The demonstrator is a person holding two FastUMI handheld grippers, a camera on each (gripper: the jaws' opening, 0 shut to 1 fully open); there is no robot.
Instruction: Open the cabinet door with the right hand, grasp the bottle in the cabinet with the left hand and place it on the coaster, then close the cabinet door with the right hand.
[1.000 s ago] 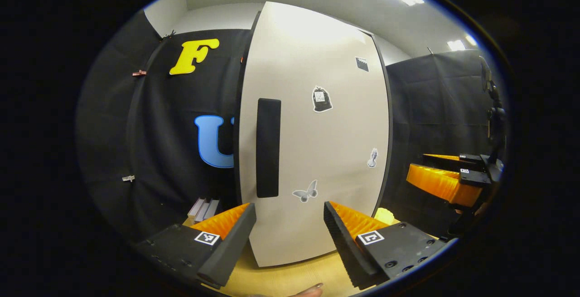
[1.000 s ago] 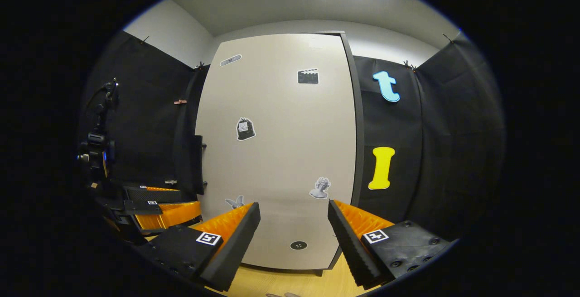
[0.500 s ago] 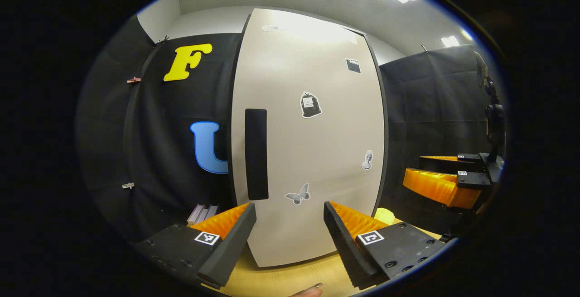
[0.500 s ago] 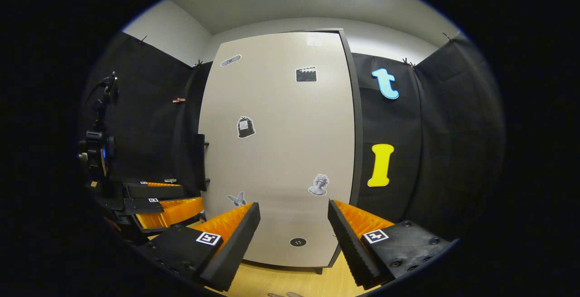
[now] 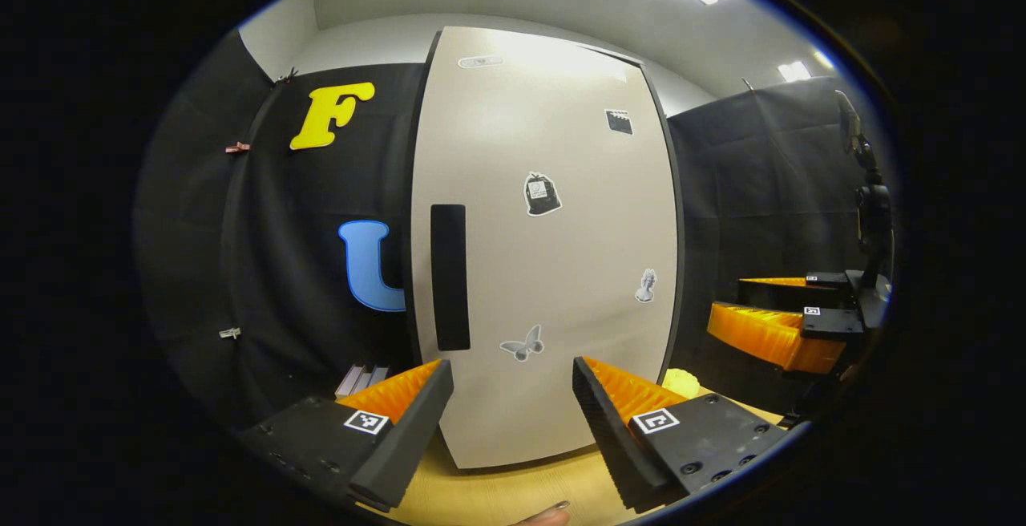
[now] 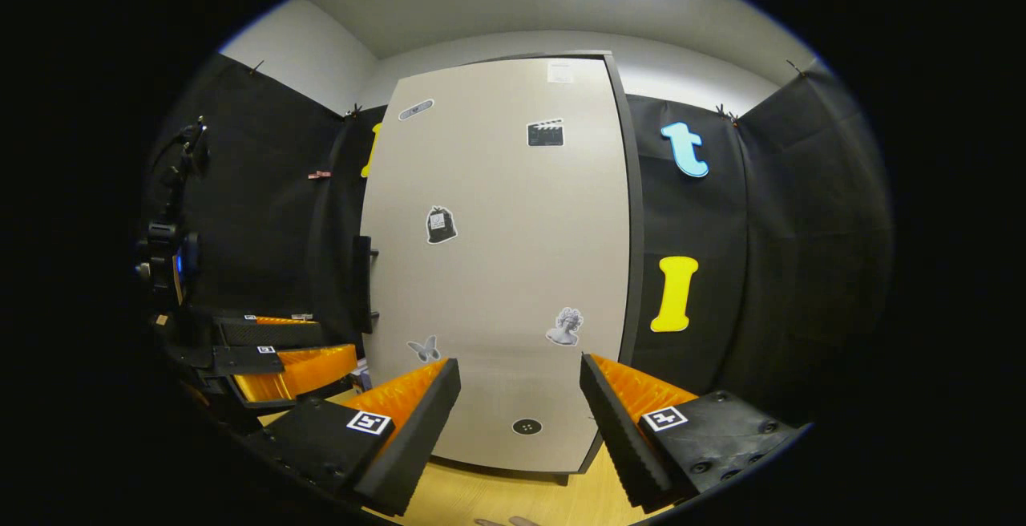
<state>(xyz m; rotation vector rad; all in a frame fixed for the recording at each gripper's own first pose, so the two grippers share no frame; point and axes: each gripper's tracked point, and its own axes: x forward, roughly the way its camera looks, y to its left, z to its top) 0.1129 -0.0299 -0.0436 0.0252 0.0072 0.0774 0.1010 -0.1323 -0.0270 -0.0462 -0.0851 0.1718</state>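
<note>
Cabinet door [image 5: 553,269] is shut, upright, pale, with stickers; the bottle is behind it, not visible. In the left gripper view the door's left edge sits at about 9 o'clock of centre, and the dark vertical handle [image 5: 450,277] runs just inside that edge. Left gripper [image 5: 511,422] has its jaws spread wide, nothing between them, apart from the door; open tabletop lies ahead of the fingers. Right gripper [image 5: 781,317] shows at 3 o'clock, clear of the door's right edge, jaws spread. A small yellow object [image 5: 681,382] sits at 4 o'clock on the table, too hidden to identify.

In the right gripper view the right gripper [image 6: 519,430] is spread, empty, facing the door [image 6: 513,269]; the handle [image 6: 363,285] is at 9 o'clock, edge-on. Left gripper [image 6: 280,354] is at 8 o'clock. Wooden table [image 6: 513,502] at 6 o'clock, black cloth walls, grey ceiling with a light strip.
</note>
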